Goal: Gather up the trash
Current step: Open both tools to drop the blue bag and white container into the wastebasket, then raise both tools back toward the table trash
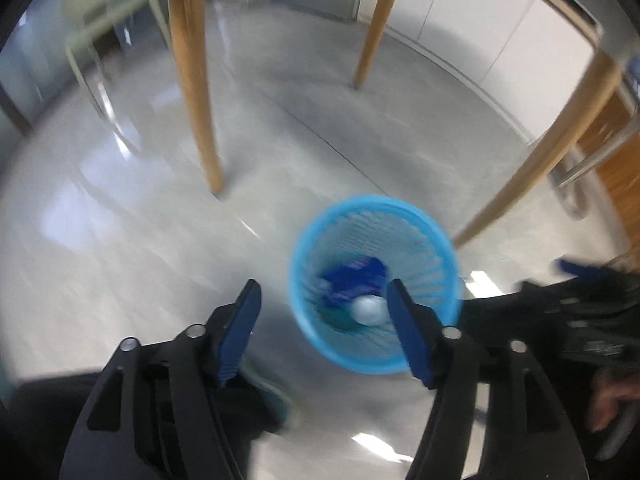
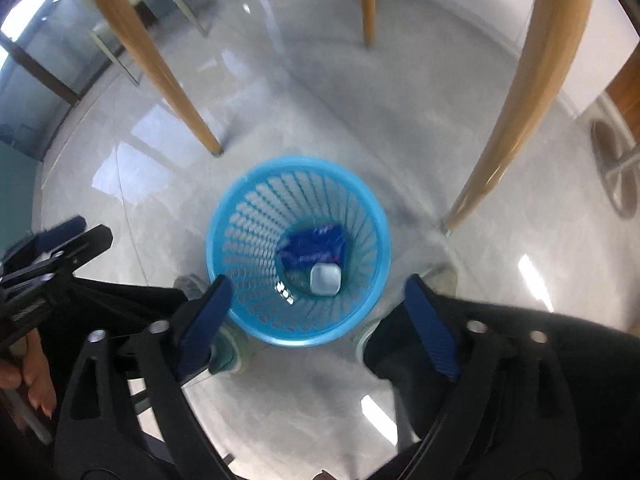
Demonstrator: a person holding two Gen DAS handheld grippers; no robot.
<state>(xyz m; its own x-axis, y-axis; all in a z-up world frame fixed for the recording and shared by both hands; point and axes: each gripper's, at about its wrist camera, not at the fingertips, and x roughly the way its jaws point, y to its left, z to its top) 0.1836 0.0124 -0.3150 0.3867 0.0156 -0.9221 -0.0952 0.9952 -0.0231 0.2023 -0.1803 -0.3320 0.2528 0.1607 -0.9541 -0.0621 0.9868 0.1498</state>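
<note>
A light blue mesh waste basket stands on the grey floor. Inside it lie a dark blue wrapper and a small white object. My left gripper is open and empty, above the floor just left of the basket, its right finger over the basket's rim. My right gripper is open and empty, held directly above the basket's near side. The left gripper also shows at the left edge of the right wrist view.
Wooden table legs stand around the basket. The person's shoes and dark trousers are beside the basket. A metal-framed chair stands far left, a chair base at the right.
</note>
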